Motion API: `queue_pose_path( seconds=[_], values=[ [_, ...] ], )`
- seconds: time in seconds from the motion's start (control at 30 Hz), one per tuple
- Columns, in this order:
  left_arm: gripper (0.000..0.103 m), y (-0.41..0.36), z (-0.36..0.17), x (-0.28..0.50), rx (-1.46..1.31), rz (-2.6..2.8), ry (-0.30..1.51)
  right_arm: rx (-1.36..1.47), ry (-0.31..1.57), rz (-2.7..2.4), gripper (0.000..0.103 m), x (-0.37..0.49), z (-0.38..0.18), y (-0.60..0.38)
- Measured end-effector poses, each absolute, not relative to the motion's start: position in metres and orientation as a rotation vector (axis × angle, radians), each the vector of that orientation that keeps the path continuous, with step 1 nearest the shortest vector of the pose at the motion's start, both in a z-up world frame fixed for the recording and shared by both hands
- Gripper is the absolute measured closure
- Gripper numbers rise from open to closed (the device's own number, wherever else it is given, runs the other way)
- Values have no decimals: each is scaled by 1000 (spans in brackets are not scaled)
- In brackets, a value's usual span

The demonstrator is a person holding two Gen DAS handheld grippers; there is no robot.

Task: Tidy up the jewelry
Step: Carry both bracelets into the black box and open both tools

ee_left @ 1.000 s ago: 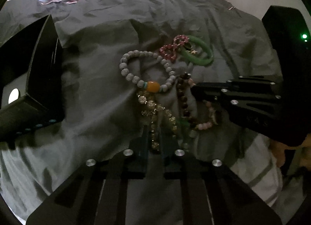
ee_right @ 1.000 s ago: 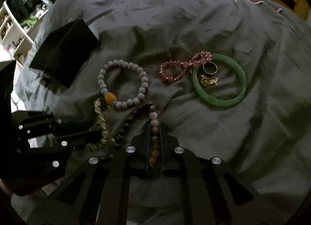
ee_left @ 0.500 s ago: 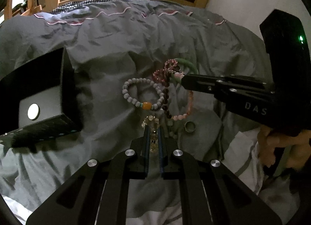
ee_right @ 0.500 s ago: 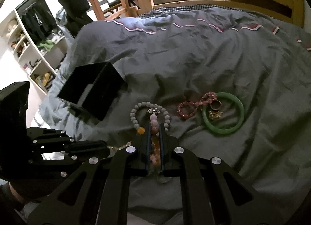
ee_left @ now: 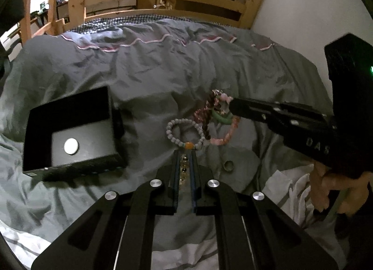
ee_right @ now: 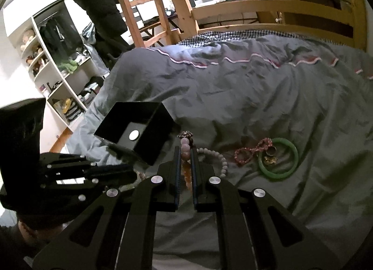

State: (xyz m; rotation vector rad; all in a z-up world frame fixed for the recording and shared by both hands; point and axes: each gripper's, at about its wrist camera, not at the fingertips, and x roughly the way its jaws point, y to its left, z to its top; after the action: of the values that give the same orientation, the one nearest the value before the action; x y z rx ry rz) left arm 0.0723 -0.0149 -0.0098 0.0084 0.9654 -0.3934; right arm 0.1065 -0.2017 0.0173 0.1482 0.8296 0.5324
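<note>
Left gripper: jaws clamped on a clear bead bracelet, just right of the black box.
Right gripper: jaws clamped on a pink bead bracelet, dangling right of the box.
On grey bedding, right of the box: white bead bracelet, red bead bracelet, green bangle, loose ring.
</note>
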Motion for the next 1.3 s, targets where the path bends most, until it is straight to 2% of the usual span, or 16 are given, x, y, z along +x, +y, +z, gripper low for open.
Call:
queue_pose_path(
  seconds=[0.43,0.83,1.3],
  values=[
    [96,31,22,82,4,-269,918,101,804,525,94,110,48,-159],
    [96,102,38,103,-41,-76,850,70,768,592,94,136,63,-81],
    [96,138,0,128,-102,25,922,22,895,630,94,157,-2,-31]
  ],
)
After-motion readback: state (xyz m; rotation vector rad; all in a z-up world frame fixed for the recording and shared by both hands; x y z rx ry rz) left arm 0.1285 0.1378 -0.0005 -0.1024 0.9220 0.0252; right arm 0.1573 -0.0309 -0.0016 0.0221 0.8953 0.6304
